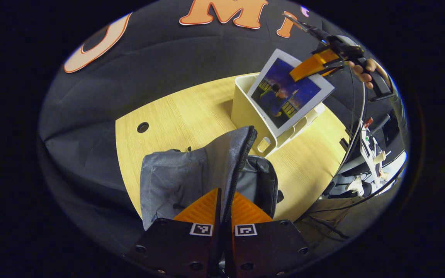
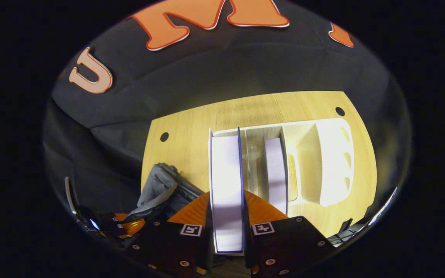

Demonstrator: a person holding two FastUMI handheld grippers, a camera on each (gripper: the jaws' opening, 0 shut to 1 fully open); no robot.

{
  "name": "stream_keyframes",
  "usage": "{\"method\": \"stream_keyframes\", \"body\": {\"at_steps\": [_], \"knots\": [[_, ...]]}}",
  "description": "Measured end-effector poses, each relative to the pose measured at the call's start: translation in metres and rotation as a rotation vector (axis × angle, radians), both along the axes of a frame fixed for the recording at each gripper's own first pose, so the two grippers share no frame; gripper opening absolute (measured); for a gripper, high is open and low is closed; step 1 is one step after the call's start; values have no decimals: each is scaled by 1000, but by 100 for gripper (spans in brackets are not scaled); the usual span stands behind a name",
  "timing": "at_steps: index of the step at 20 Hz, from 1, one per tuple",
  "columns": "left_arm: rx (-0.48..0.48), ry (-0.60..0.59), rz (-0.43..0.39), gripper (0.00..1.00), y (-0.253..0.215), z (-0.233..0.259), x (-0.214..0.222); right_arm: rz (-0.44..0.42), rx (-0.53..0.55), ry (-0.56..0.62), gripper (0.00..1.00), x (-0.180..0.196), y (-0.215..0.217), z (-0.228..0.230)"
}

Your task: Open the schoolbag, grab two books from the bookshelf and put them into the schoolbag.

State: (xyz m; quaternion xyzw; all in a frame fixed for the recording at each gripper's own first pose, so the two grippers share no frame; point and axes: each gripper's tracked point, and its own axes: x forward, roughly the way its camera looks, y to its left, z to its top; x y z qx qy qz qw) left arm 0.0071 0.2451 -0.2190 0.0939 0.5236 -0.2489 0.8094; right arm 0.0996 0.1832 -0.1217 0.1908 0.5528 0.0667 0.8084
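overhead, right hand-held gripper (image 2: 226, 210) clamps a blue-covered book (image 2: 226, 185) — left (image 1: 222, 208) pinches the grey schoolbag (image 1: 191, 173).

Left gripper view low over the schoolbag (image 1: 191, 173), right gripper view above the bookshelf (image 2: 323, 162); shared wooden table (image 1: 191, 112).

Pale wooden table (image 1: 191, 112) with round cable holes (image 1: 143, 127), cables (image 1: 355, 131) hanging off its far side
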Motion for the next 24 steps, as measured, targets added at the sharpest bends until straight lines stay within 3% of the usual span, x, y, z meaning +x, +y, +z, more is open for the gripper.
{"method": "stream_keyframes", "body": {"at_steps": [5, 11, 24], "knots": [[1, -10, -1, 7, 0, 0, 1, -42, 55, -81, 33, -23, -21, 42], [-3, -18, -1, 7, 4, -3, 1, -67, 164, -129, 31, -62, -16, 56], [-5, -71, 10, 7, 9, 5, 6, -132, 375, -101, 31, -124, 54, 10]]}}
